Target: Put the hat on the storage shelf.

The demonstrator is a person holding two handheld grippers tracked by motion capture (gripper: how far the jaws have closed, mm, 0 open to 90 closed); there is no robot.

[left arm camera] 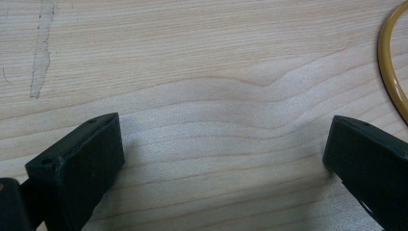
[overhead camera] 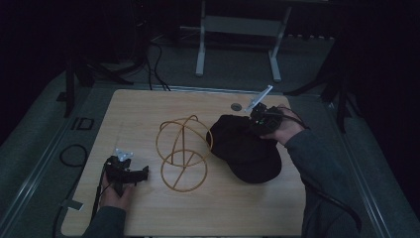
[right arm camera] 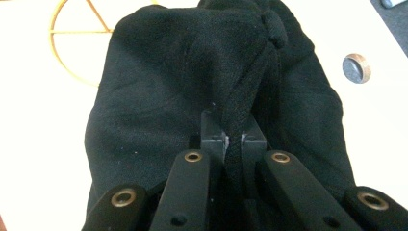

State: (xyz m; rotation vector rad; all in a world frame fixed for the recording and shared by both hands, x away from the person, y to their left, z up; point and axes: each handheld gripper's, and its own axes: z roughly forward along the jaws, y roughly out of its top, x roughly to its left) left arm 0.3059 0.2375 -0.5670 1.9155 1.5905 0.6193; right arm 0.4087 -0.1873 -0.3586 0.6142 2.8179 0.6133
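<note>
The left claw (overhead camera: 143, 172) is resting on the near left part of the counter (overhead camera: 148, 106), lying low and pointing to the right toward the wire stand (overhead camera: 182, 152). The left hand (overhead camera: 115, 196) is gripping it from the near side, with the forearm coming in from the near edge. In the left gripper view its jaws are standing wide apart over bare wood with nothing between them, and a curve of the yellow wire stand (left arm camera: 392, 72) is showing at the right edge.

In the middle of the counter the wire stand is sitting upright, a set of thin yellow rings, one lying flat on the wood and others arching above it.

Just to the right of it the black cap (overhead camera: 245, 148) is lying on the counter, its long axis running from the far left to the near right, with the brim end toward the near right edge. Its far end is bunched up where the right claw (overhead camera: 253, 126) is pinching it. In the right gripper view the right claw (right arm camera: 234, 139) is closed tight on a raised fold of the black cap (right arm camera: 168, 96). The right hand (overhead camera: 283, 128) is reaching in from the right, with the sleeve running back to the near right corner.

A small round hole (overhead camera: 236, 106) is sitting in the wood near the far edge. The room beyond is dark, with grey floor, cables (overhead camera: 153, 64) and a white frame leg (overhead camera: 200, 49).
</note>
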